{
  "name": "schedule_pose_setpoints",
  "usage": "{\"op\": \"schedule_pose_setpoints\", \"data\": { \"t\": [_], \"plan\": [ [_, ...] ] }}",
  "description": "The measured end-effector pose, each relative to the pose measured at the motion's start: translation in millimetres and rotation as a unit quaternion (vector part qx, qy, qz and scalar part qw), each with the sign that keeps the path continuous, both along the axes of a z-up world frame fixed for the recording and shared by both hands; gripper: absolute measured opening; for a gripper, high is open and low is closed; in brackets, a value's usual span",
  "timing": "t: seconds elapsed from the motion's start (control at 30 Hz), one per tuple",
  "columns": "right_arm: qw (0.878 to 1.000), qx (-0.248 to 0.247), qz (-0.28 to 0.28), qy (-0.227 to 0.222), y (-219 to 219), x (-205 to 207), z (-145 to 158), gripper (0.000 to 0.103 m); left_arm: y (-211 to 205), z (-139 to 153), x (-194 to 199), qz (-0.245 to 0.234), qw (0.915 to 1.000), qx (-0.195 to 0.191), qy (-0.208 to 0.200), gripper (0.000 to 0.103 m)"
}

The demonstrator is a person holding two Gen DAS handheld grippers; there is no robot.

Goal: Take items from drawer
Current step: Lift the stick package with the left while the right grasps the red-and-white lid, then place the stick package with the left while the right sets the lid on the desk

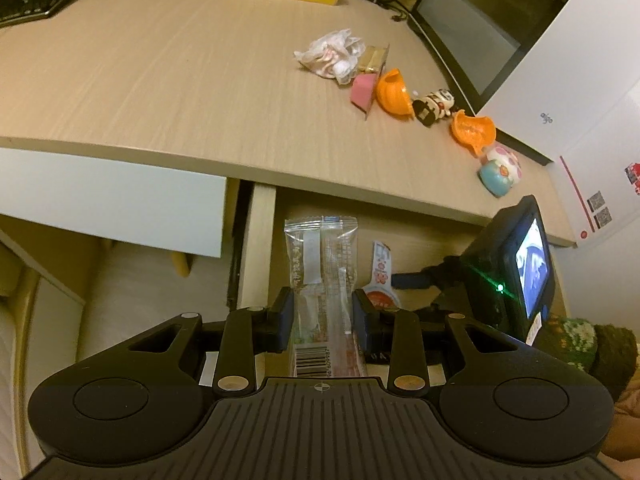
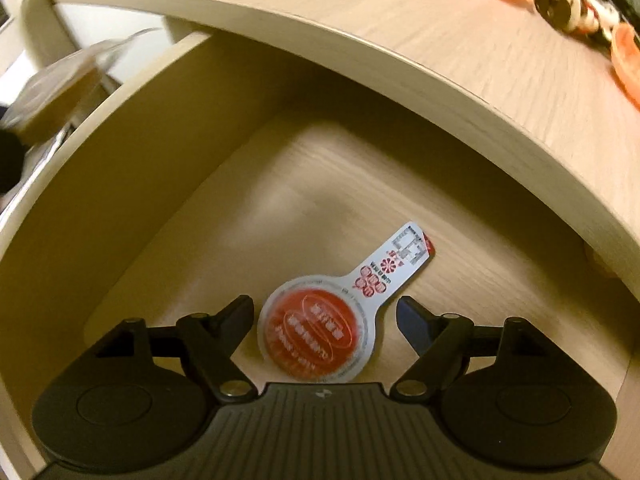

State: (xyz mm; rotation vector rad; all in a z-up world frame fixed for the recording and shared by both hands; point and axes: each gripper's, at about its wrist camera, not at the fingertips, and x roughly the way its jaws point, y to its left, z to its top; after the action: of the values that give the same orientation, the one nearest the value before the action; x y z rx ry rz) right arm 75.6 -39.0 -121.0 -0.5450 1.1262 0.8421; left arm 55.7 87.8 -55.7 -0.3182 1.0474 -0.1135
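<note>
While my left gripper (image 1: pixel 322 314) clamps the long clear-wrapped snack bar (image 1: pixel 324 280) above the open wooden drawer (image 2: pixel 168 184), my right gripper (image 2: pixel 325 312) hangs open around the round red foil-lidded cup (image 2: pixel 316 330) on the drawer floor; next I should close on it.

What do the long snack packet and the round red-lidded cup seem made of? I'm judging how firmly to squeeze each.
The long snack packet, held in the left tool, looks like thin clear plastic film: glossy, see-through, with crimped ends. The round red-lidded cup in the drawer has a printed, shiny peel-off lid with a tab, probably foil; its body is hidden.
</note>
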Motion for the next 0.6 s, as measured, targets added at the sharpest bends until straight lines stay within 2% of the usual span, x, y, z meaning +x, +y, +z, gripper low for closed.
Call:
{"op": "schedule_pose_setpoints", "data": {
  "t": [0.07, 0.17, 0.3, 0.43, 0.53, 0.6],
  "plan": [
    [1.0, 0.0, 0.0, 0.001, 1.8, -0.2, -0.3, 0.066, -0.6, -2.8, -0.3, -0.004, 1.0, -0.003, 0.003, 0.035],
    [1.0, -0.004, 0.006, -0.004, 4.3, -1.8, 0.0, 0.061, -2.7, -8.2, 1.5, -0.014, 0.9998, -0.006, 0.01, 0.035],
    [1.0, -0.004, 0.002, -0.002, -0.6, -6.0, 6.4, 0.061, -7.2, -14.0, 5.8, -0.03, 0.9994, -0.009, 0.014, 0.035],
    [1.0, 0.004, -0.004, -0.012, -19.6, -18.9, 28.2, 0.061, -14.7, -19.8, 9.6, -0.055, 0.9982, -0.015, 0.017, 0.035],
    [0.999, 0.012, -0.023, -0.021, -38.9, -28.1, 49.7, 0.061, -19.2, -18.5, 10.1, -0.07, 0.9972, -0.024, 0.005, 0.035],
    [0.999, 0.022, -0.039, -0.031, -51.0, -32.8, 69.4, 0.061, -19.6, -6.7, 12.2, -0.082, 0.9959, -0.033, -0.017, 0.035]
  ]
}}
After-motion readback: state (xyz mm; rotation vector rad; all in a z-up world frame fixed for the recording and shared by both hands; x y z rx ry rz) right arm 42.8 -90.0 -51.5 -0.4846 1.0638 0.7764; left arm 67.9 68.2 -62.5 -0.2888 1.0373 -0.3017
